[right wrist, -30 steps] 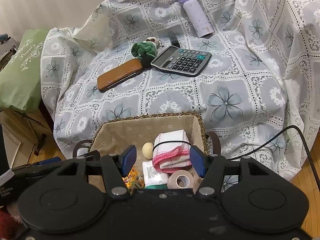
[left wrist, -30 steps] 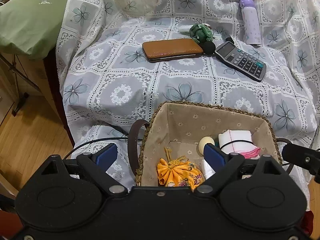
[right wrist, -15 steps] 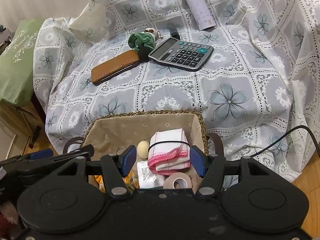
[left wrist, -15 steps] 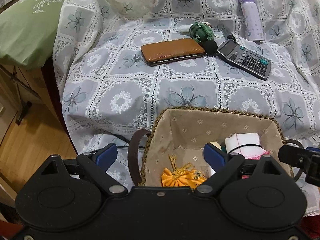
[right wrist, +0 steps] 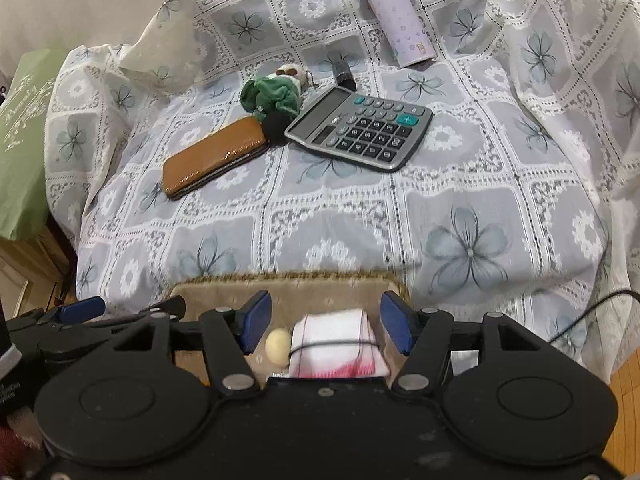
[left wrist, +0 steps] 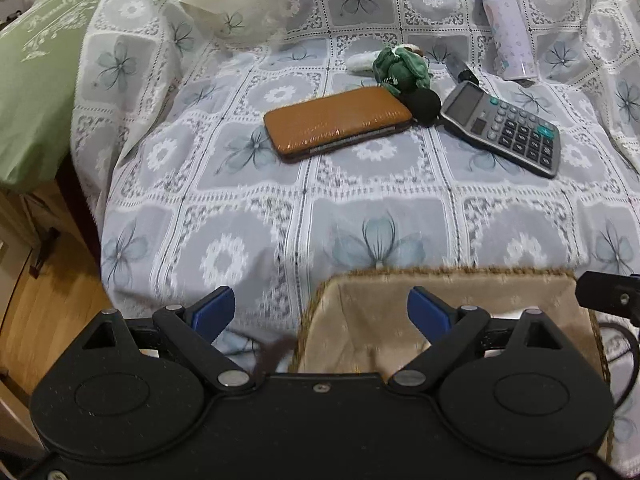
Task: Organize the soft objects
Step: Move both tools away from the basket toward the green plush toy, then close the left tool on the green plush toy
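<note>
Your left gripper jaws wide, empty; right gripper jaws apart, empty, above woven fabric-lined basket holding banded white-pink cloth roll.

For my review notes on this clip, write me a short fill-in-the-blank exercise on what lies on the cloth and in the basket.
1. The calculator lies beside a brown ____.
2. The purple bottle is lying on its ____, not upright.
3. In the basket, a rolled towel is bound by a black ____.
4. The green scrunchie lies on the cloth, ____ the basket.

Missing words: wallet; side; band; outside
</note>
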Available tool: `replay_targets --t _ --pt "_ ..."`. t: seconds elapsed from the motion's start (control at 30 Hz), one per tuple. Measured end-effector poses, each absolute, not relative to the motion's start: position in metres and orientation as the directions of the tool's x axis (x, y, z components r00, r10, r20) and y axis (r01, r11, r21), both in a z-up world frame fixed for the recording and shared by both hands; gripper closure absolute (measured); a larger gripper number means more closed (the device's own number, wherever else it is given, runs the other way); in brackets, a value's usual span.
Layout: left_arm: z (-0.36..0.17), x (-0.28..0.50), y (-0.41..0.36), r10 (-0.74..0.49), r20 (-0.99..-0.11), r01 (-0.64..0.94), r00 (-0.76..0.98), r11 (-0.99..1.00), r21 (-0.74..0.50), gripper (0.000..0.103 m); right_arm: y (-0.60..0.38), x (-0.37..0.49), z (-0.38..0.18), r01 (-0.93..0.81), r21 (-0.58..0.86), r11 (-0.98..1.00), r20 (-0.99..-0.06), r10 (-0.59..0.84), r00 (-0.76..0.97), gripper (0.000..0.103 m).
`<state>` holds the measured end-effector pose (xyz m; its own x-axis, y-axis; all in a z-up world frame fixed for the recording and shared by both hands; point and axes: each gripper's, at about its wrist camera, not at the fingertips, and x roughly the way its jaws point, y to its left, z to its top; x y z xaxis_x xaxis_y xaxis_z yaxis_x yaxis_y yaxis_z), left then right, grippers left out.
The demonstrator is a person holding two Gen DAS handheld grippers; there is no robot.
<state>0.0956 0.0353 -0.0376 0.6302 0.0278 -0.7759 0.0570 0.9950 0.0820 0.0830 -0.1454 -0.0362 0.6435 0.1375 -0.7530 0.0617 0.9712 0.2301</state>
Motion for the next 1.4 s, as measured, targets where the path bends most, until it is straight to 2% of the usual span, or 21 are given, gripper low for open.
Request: replay_targets --t 0.47,0.7,0.77,1.17,1.4 --pt "-0.052 0.178 0.030 -0.008 -0.783 0.094 0.623 0.993 0.065 0.012 -0.144 0.165 -0.028 0.030 0.203 0.979 -0.739 0.134 0.661 0.040" --pt "-0.067 0.212 0.034 -0.042 -0.801 0.100 0.597 0.995 0.022 0.002 -0.134 0.217 -0.014 -0.009 0.174 0.985 -0.705 0.130 0.697 0.040" --pt "-0.071 0.218 0.034 -0.048 -0.808 0.104 0.587 0.994 0.017 0.002 -0.131 0.233 -0.010 -0.020 0.172 0.985 -0.696 0.136 0.705 0.039" --pt "-0.077 0.220 0.035 -0.075 -0.797 0.134 0.599 0.991 0.007 0.002 -0.106 0.342 -0.011 -0.049 0.190 0.981 -0.672 0.167 0.721 0.029" --pt "-0.077 0.219 0.035 -0.077 -0.789 0.137 0.610 0.991 0.009 0.002 -0.086 0.394 -0.028 -0.060 0.173 0.983 -0.694 0.165 0.701 0.028"
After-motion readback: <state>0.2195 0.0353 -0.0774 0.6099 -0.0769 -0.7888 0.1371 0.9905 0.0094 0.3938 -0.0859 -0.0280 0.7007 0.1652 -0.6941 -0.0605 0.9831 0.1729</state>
